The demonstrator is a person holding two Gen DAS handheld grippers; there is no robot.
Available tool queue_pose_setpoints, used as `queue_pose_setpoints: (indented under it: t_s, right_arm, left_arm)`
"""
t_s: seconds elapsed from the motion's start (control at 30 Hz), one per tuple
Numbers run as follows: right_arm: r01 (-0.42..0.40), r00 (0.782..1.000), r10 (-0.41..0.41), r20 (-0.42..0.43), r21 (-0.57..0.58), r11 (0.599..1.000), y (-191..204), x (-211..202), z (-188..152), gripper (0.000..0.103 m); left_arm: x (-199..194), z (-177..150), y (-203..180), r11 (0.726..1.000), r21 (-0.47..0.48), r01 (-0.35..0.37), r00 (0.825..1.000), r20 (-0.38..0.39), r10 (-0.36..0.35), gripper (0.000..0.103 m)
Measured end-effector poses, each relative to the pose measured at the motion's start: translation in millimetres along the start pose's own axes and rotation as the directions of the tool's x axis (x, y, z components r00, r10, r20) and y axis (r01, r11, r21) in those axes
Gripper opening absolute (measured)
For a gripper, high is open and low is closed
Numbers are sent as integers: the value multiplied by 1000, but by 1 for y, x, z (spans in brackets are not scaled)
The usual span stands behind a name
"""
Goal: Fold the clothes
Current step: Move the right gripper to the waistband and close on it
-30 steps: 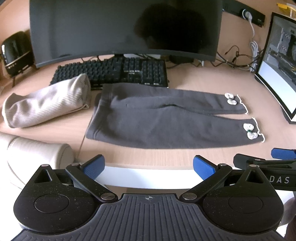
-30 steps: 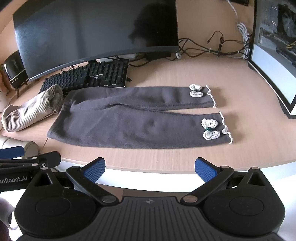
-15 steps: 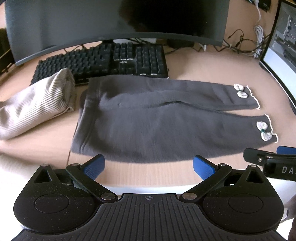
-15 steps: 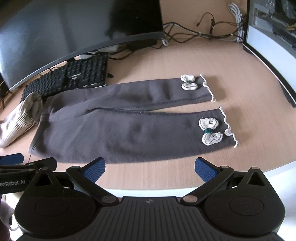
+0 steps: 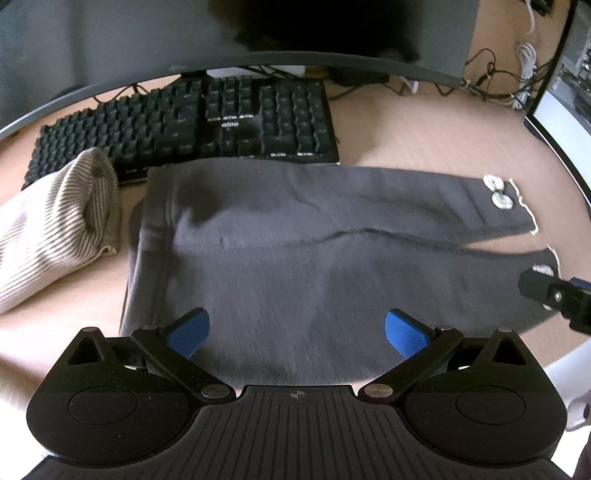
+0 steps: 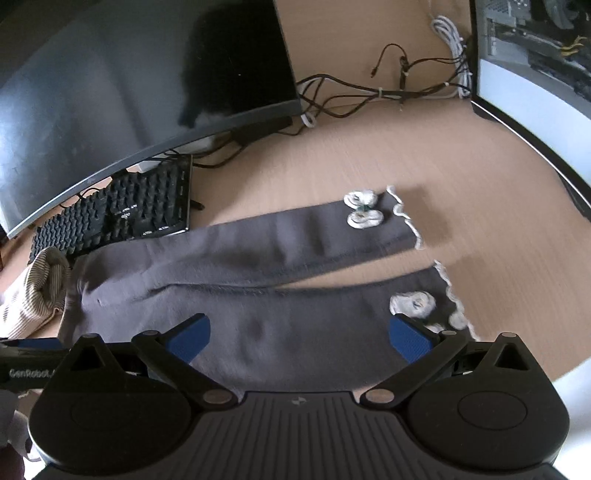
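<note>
Dark grey leggings (image 5: 295, 251) lie flat on the wooden desk (image 5: 424, 140), waistband at the left, two legs reaching right, each with a white bow near a scalloped cuff. My left gripper (image 5: 295, 330) hovers open over the waist half, blue pads spread wide with nothing between them. My right gripper (image 6: 299, 334) hovers open over the near leg (image 6: 314, 325), its right pad close to the near bow (image 6: 412, 303). The far bow (image 6: 362, 209) sits on the other leg. The right gripper's tip (image 5: 554, 295) shows at the edge of the left wrist view.
A ribbed beige garment (image 5: 55, 221) lies left of the waistband. A black keyboard (image 5: 207, 122) and a curved monitor (image 5: 221, 33) stand behind the leggings. A second screen (image 6: 535, 74) and tangled cables (image 6: 388, 88) are at the back right. The desk's front edge is near me.
Both grippers have moved forward from off the desk's front edge to above the leggings. Both stay open. The clothes have not moved.
</note>
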State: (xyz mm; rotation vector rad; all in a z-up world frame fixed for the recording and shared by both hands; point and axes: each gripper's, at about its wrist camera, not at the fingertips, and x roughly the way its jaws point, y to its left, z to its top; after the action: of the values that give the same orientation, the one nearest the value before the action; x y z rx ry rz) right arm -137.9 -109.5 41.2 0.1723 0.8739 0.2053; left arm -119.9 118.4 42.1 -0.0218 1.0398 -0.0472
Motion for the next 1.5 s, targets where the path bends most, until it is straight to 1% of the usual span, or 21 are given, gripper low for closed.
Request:
queue_pose_setpoints:
  t_s: [0.07, 0.13, 0.2, 0.3, 0.43, 0.57, 0.67, 0.77, 0.9, 1.0, 1.07, 1.13, 1.17, 1.2, 1.23, 1.27, 1.3, 1.33, 1.37, 1.43, 1.5]
  right_arm:
    - [-23, 1000, 23, -12, 22, 999, 1, 6, 4, 103]
    - [-19, 999, 19, -27, 28, 999, 6, 12, 8, 103]
    - [-12, 999, 13, -35, 22, 1000, 11, 17, 11, 103]
    - [12, 998, -11, -64, 27, 1000, 16, 29, 14, 103]
    - [48, 993, -43, -106, 47, 998, 18, 47, 14, 103]
    - [57, 989, -38, -145, 131, 990, 11, 61, 14, 103]
    - [66, 990, -43, -135, 169, 983, 8, 66, 13, 103]
    - [82, 990, -65, -124, 138, 987, 12, 69, 11, 103]
    - [111, 988, -99, -116, 98, 989, 19, 71, 7, 103]
    - [132, 978, -128, -162, 12, 991, 26, 77, 10, 103]
    - [99, 977, -104, -186, -38, 994, 25, 76, 15, 103]
    - [40, 987, -53, -151, -86, 996, 23, 70, 27, 102]
    - [16, 992, -31, -120, -123, 992, 24, 67, 35, 96]
    - [-9, 996, -7, -90, -180, 984, 27, 64, 46, 85]
    - [-36, 997, 21, -68, -236, 971, 30, 64, 57, 79]
    - [-68, 997, 52, -60, -289, 955, 33, 67, 69, 65]
    - [-103, 994, 86, -65, -346, 933, 37, 73, 81, 46]
    - [-131, 991, 111, -75, -388, 912, 41, 80, 90, 42]
    - [-165, 986, 141, -89, -427, 889, 45, 87, 98, 40]
    - [-256, 967, 220, -132, -504, 825, 54, 102, 108, 40]
    - [-313, 949, 266, -166, -568, 761, 65, 118, 112, 40]
  left_arm:
    - [6, 5, 5, 1000, -4, 12, 1000, -6, -12, 103]
    - [12, 9, 9, 1000, -2, 23, 1000, -15, -23, 103]
    - [17, 12, 10, 999, 30, 23, 1000, -10, -23, 103]
    - [25, 16, 9, 996, 89, 27, 1000, 2, -27, 103]
    - [42, 22, 17, 995, 85, 60, 998, -29, -58, 103]
    - [57, 27, 24, 991, 95, 91, 994, -62, -85, 103]
    - [66, 29, 25, 987, 111, 118, 991, -84, -109, 103]
    - [68, 32, 21, 983, 142, 116, 991, -84, -104, 103]
    - [71, 34, 17, 983, 155, 102, 992, -93, -88, 103]
    - [71, 36, 20, 985, 133, 107, 991, -100, -94, 103]
    - [70, 38, 25, 987, 100, 122, 988, -103, -112, 103]
    - [69, 39, 30, 989, 63, 137, 986, -105, -130, 103]
    - [67, 38, 33, 989, 38, 140, 985, -104, -136, 103]
    - [66, 38, 36, 990, 16, 141, 985, -103, -138, 103]
    - [64, 38, 39, 991, -3, 137, 985, -104, -137, 103]
    - [61, 38, 41, 991, -26, 127, 987, -98, -129, 103]
    - [56, 38, 44, 992, -55, 111, 990, -83, -115, 103]
    - [51, 39, 47, 992, -85, 91, 993, -65, -96, 103]
    - [43, 40, 51, 990, -118, 73, 996, -44, -79, 103]
    - [29, 40, 62, 981, -187, 55, 998, 10, -54, 103]
    - [17, 39, 74, 966, -255, 31, 998, 54, -18, 103]
